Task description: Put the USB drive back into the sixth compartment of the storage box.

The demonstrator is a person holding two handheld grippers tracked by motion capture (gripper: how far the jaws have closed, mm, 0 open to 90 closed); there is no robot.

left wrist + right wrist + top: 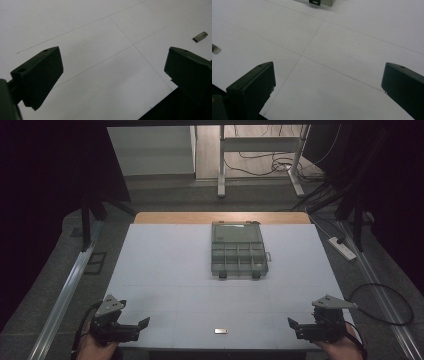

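Centrally, near the front edge of the white table, a small metal piece lies flat on the bare surface, roughly midway between the two grippers and apart from both. In the left gripper view the same piece shows at the upper right as a short, light-coloured bar; in the right gripper view it sits at the far left edge, cut off by the frame. Its exact form is too small to make out, though it looks like a flat, rectangular clip or plate.

Left gripper: held low at the front left corner of the table, pointing inward toward the piece. Jaws spread wide with nothing between them, only bare table surface beyond.

Right gripper: held low at the front right corner, pointing inward, mirror to the left. Jaws likewise spread wide and empty.

Farther back, at the middle of the table, a grey compartment box stands open, its lid laid back toward the far edge and its tray divided into small cells. Two dark latches show on its near side. The near edge of the box appears at the top of the right gripper view. Well apart from piece and grippers.

Off the table on the right, a white power strip lies on the floor with cables nearby.
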